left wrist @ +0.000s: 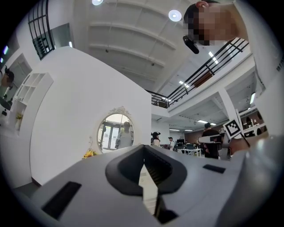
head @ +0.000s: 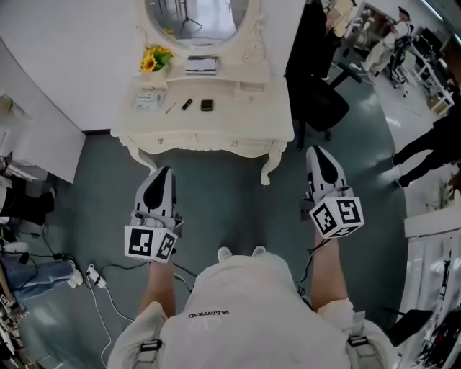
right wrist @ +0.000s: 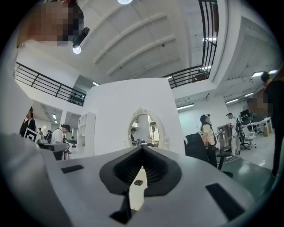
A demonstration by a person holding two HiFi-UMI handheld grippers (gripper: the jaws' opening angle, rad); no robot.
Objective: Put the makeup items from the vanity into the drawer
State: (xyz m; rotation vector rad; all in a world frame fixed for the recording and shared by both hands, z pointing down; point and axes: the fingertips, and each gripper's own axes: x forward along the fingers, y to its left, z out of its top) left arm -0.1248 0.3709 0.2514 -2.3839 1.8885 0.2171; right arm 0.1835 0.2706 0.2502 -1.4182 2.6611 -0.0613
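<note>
Makeup items are lying on the white vanity table well ahead of us: a small black compact, a black lipstick-like tube and a thin pencil in a row, with a pale packet just to their left. We are standing back from the table, holding the left gripper and the right gripper low over the floor. Both have their fingers pressed together and are gripping nothing. We are judging this to be the very start. Nothing is being carried, and the drawer in the table's front is looking closed. The next move is calling for us to step in, pull the drawer open by its small knob, and then spread one pair of fingers around an item. Around us, a teal floor is running under the table. An oval mirror and yellow flowers are sitting at its back, and a black office chair is standing beside it. Cables are trailing at our left, and people are working at the far right.
</note>
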